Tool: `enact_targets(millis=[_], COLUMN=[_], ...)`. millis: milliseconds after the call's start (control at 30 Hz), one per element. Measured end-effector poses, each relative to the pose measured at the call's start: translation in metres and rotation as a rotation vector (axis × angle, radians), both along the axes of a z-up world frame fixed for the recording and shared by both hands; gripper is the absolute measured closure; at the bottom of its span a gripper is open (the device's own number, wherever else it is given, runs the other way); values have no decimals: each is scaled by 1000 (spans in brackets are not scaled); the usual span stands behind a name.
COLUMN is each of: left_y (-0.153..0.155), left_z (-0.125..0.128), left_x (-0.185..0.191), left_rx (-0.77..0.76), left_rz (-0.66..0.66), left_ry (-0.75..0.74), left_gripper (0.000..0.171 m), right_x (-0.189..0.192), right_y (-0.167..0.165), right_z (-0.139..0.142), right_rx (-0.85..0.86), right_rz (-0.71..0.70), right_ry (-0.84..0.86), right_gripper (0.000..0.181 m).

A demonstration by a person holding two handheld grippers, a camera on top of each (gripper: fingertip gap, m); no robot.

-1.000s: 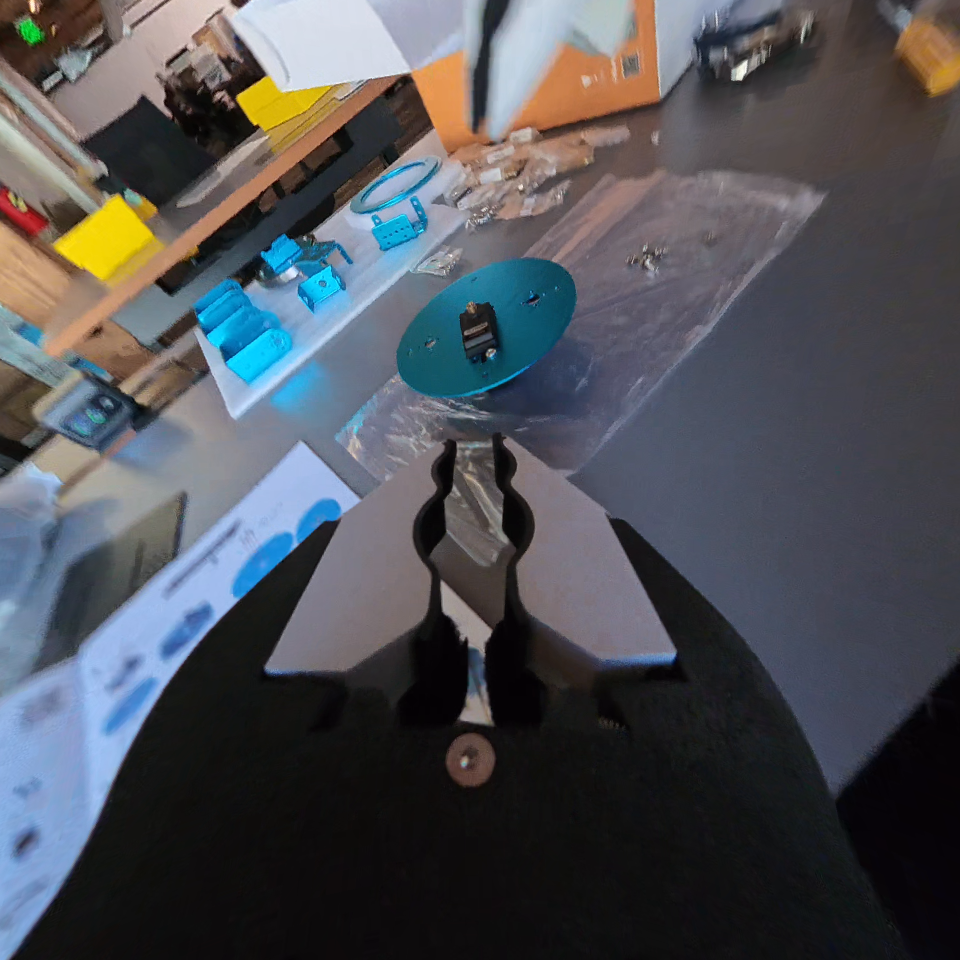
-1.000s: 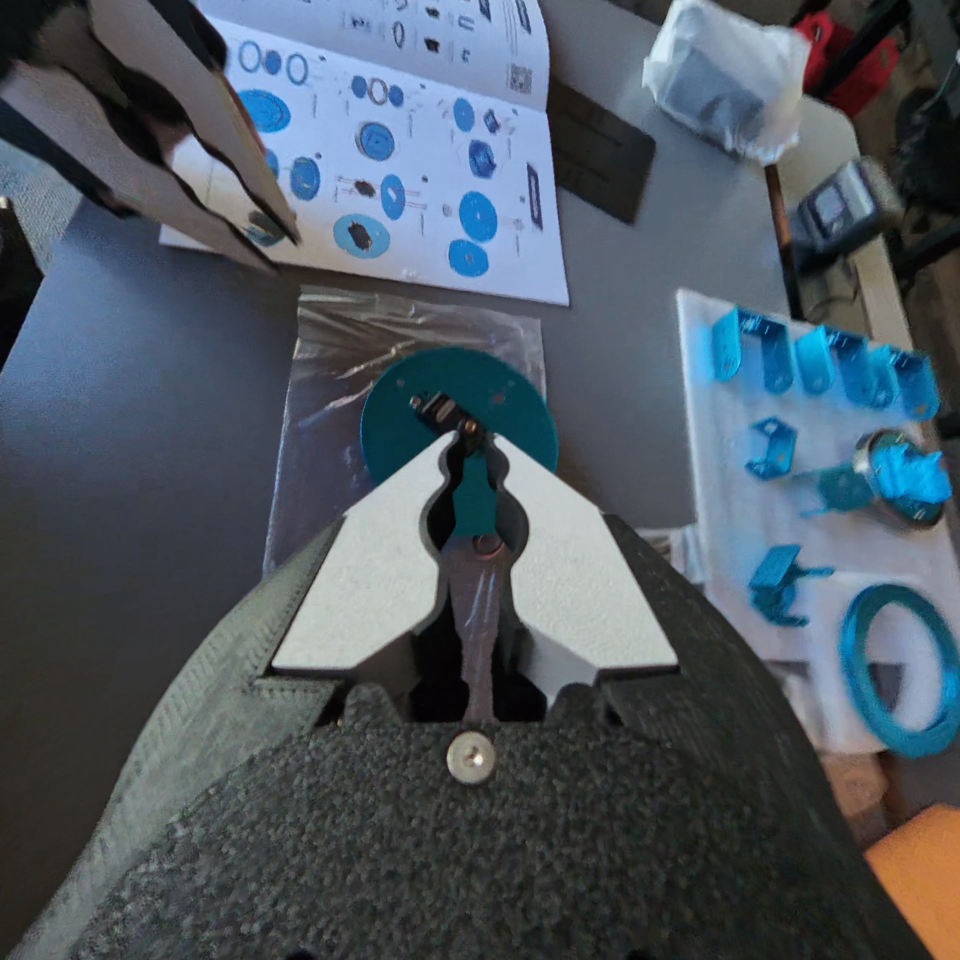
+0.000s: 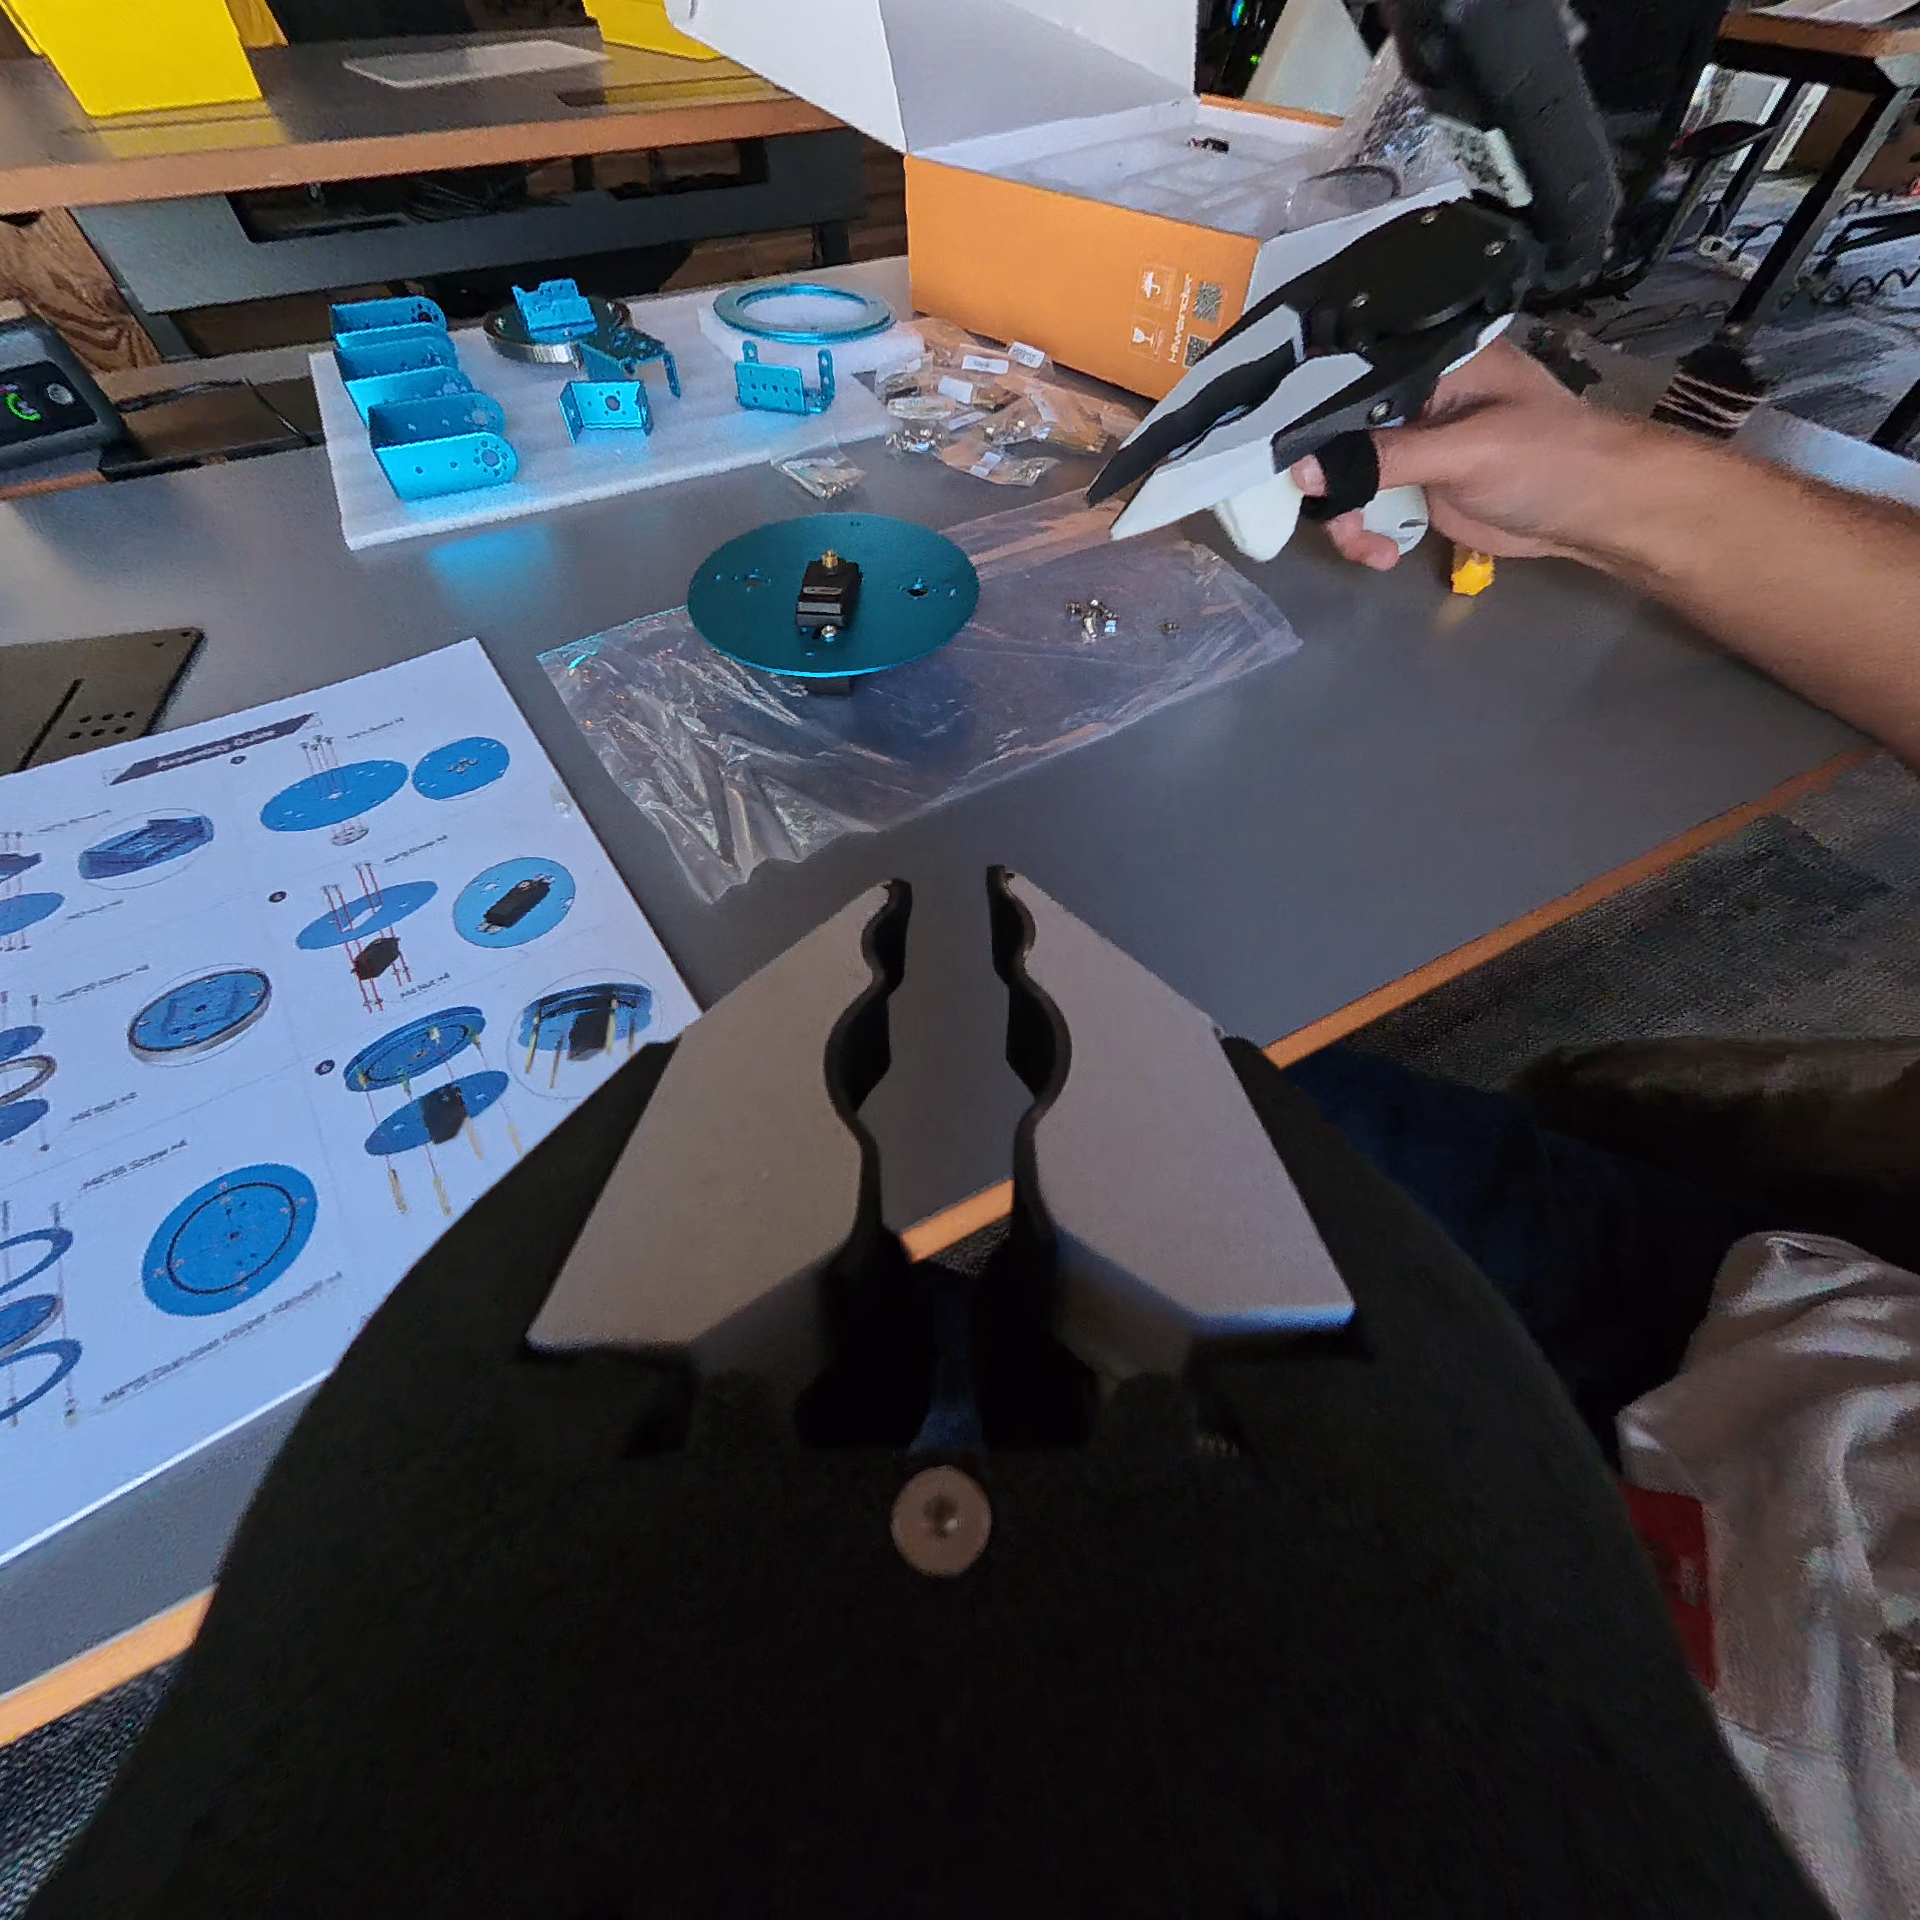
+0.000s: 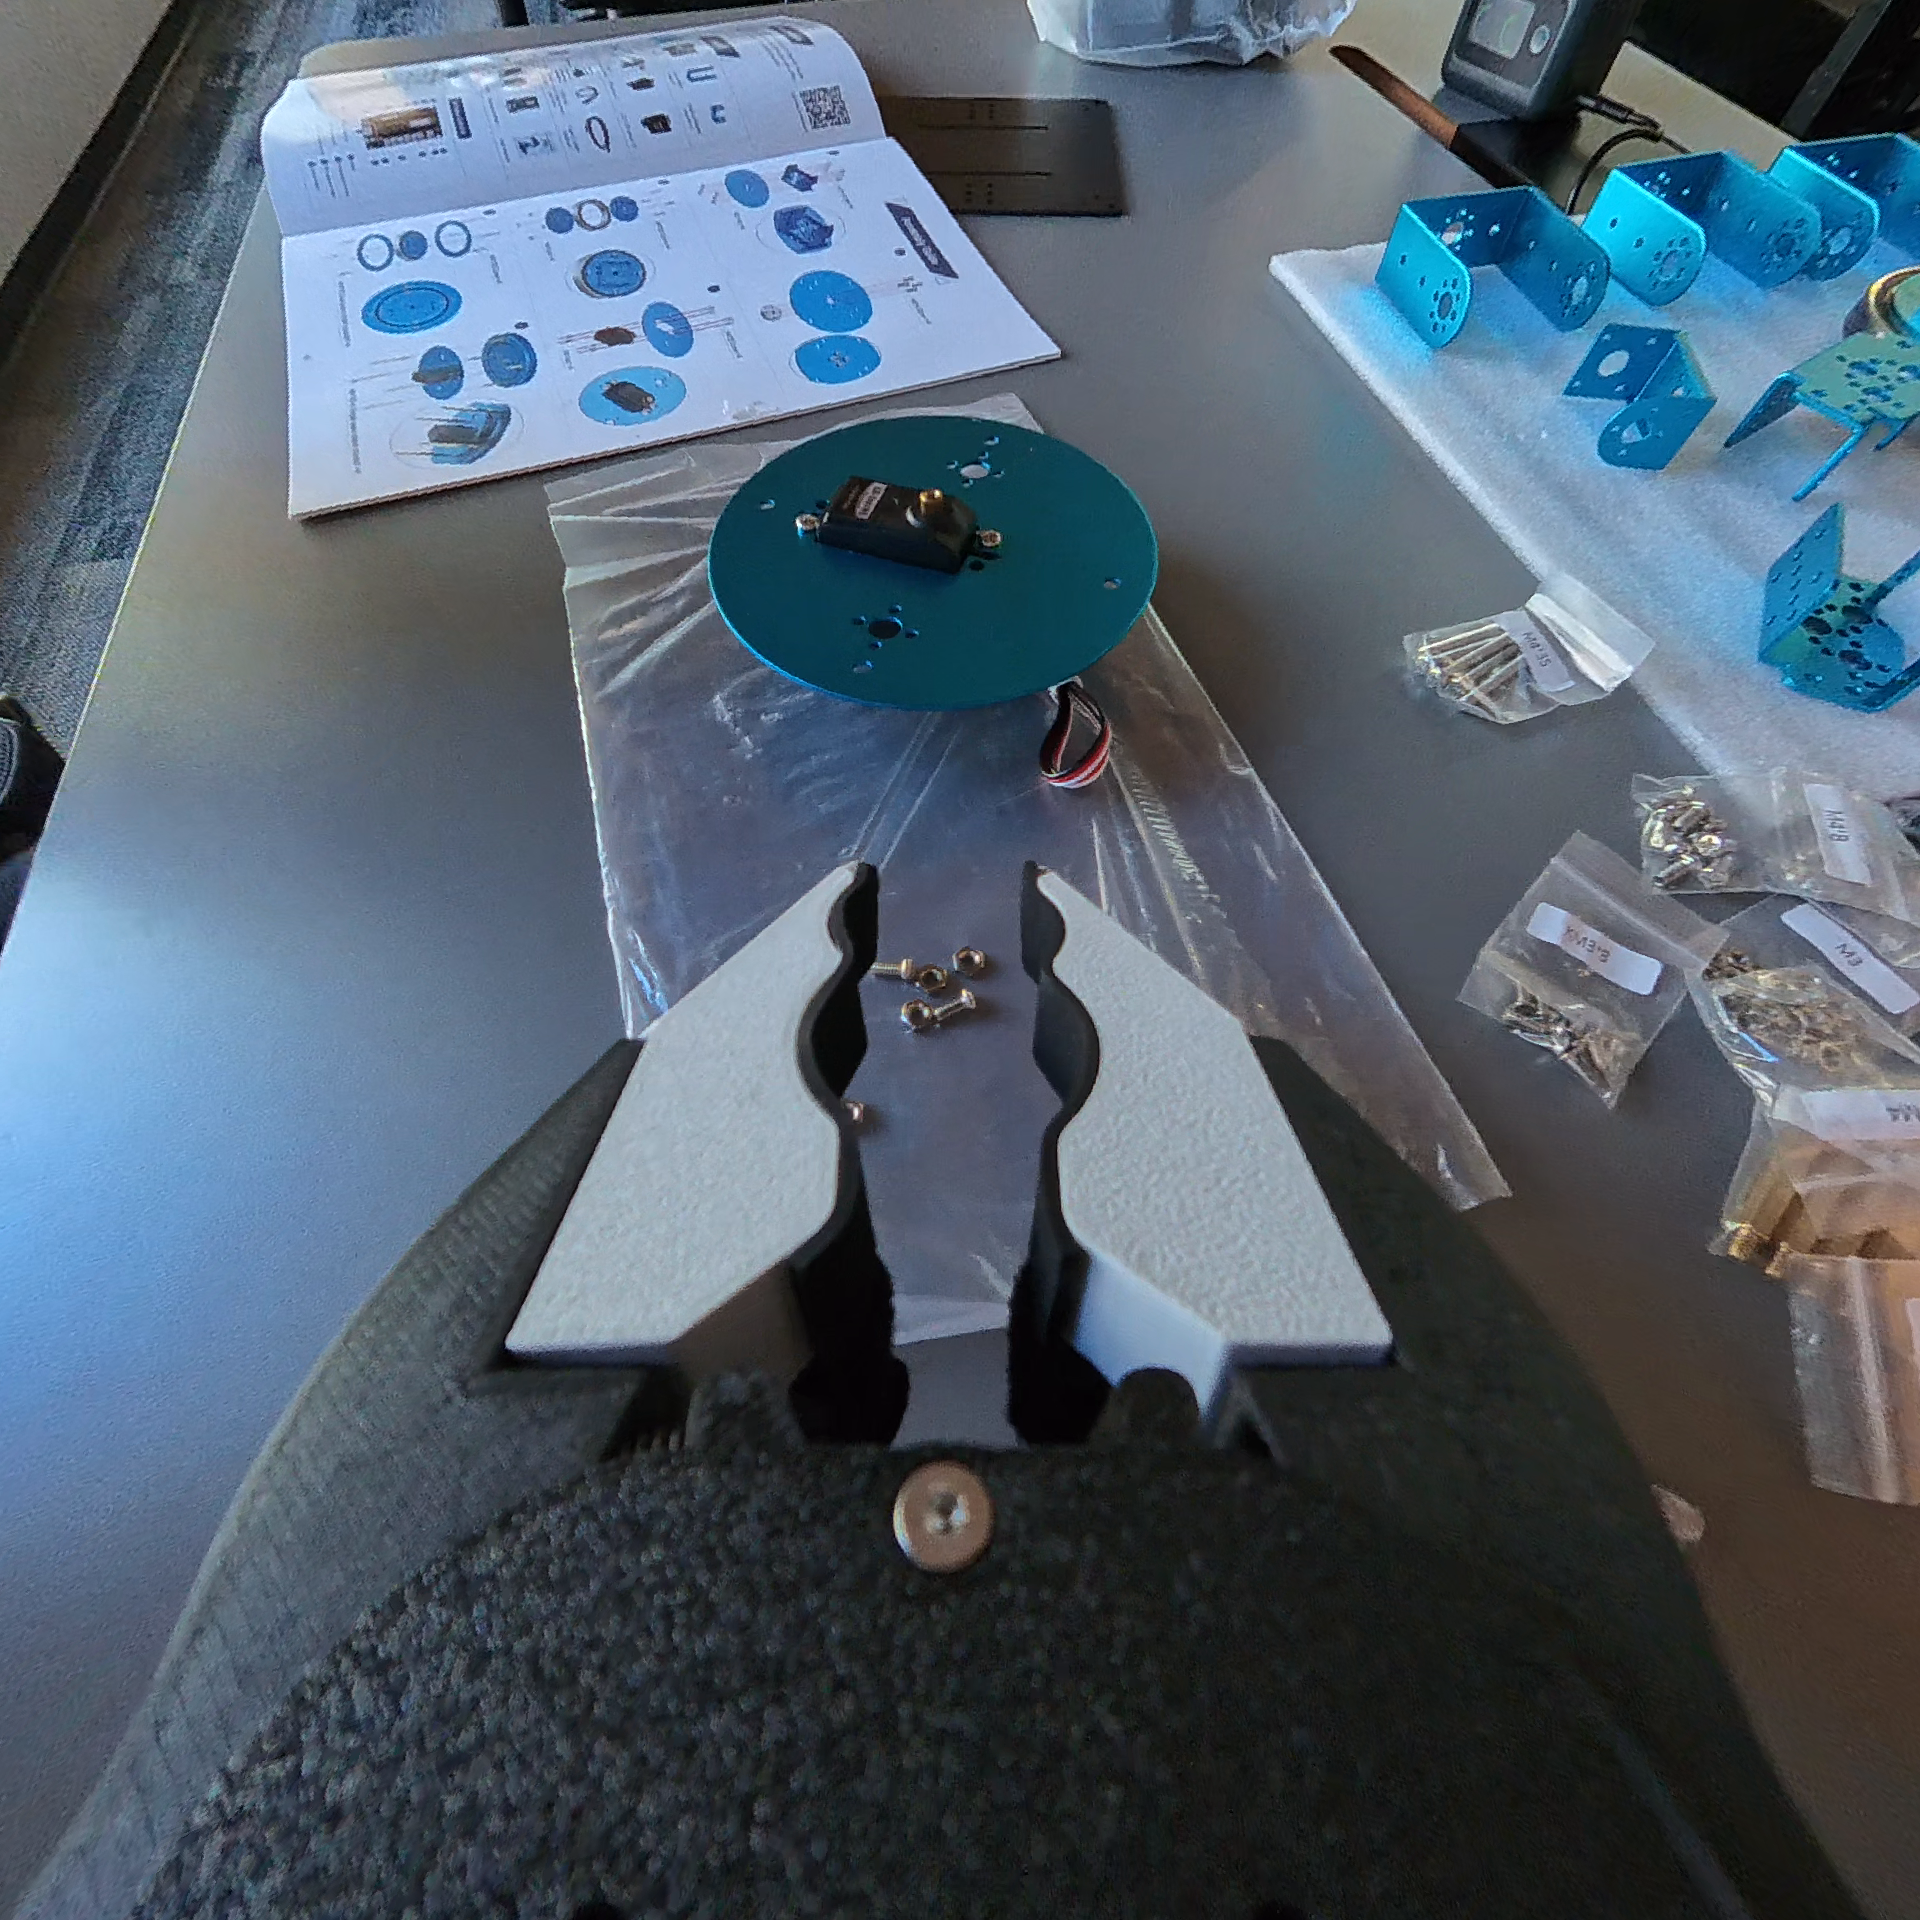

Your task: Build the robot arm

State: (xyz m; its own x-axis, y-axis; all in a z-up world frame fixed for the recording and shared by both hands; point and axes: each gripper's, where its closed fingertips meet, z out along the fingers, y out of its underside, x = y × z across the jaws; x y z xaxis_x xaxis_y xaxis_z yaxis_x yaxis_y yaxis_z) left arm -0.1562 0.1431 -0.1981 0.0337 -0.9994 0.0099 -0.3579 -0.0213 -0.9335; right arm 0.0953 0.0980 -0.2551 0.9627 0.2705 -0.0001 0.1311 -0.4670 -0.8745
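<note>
Left gripper (image 3: 943,883) released, empty, above worktop (image 3: 1403,790) near edge. Right gripper (image 4: 948,873) released over loose screws (image 4: 930,987) on plastic bag (image 4: 727,790), near teal disc (image 4: 935,634).

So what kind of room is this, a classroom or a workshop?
Probably a workshop or maker lab. A grey table holds blue metal brackets on white foam, little bags of screws and an open picture guide for building a kit.
</note>
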Motion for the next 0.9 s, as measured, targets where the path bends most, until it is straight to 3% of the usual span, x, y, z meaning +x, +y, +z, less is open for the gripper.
enact_targets(millis=[200,333,633,900], left_y=[-22,-14,-7,-17], left_z=[13,17,-18,-34], left_x=[-26,-47,-74,-84], left_rx=[20,68,3,-5], left_rz=[0,86,190,205], left_ry=[-10,-3,76,106], left_gripper=[156,157,156,156], right_x=[3,2,-17,-17], right_y=[-1,-4,-2,0], right_z=[2,9,8,22], right_rx=[23,47,57,96], right_rz=[-17,-12,71,22], right_ry=[-104,-84,-2,37], right_gripper=[154,153,152,153])
